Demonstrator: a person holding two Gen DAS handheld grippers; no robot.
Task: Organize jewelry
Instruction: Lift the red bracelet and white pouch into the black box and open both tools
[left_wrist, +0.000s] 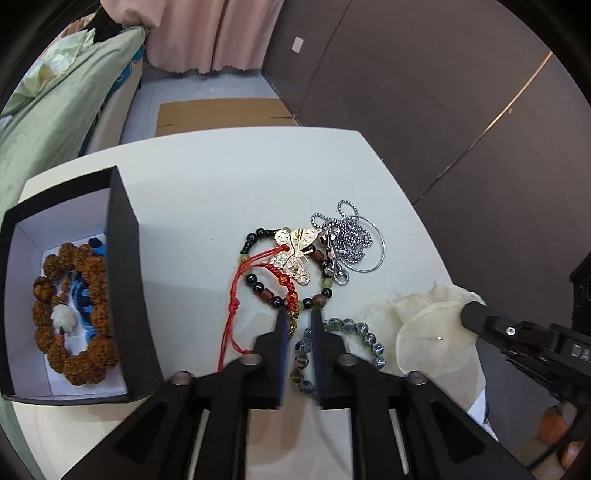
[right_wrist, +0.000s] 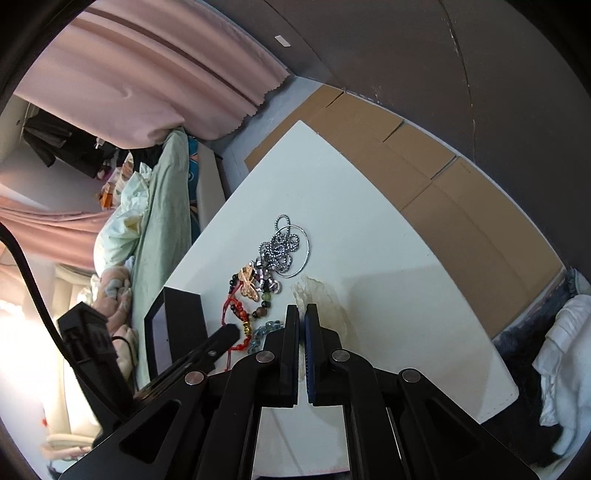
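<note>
Glass-blue faceted bead bracelet (left_wrist: 347, 343), limp and slippery, lies just below the slightly parted, empty left claw (left_wrist: 300, 314); its strand is best pinched. The right claw (right_wrist: 302, 308) is closed, empty.

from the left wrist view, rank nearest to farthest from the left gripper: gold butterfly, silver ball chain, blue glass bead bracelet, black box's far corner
Measured from the left gripper:
1. Blue glass bead bracelet: at the fingertips, passing between them and curving right.
2. Gold butterfly: straight ahead, on the dark bead bracelet.
3. Silver ball chain: ahead and right, past the butterfly.
4. Black box: its far corner, far left.
</note>
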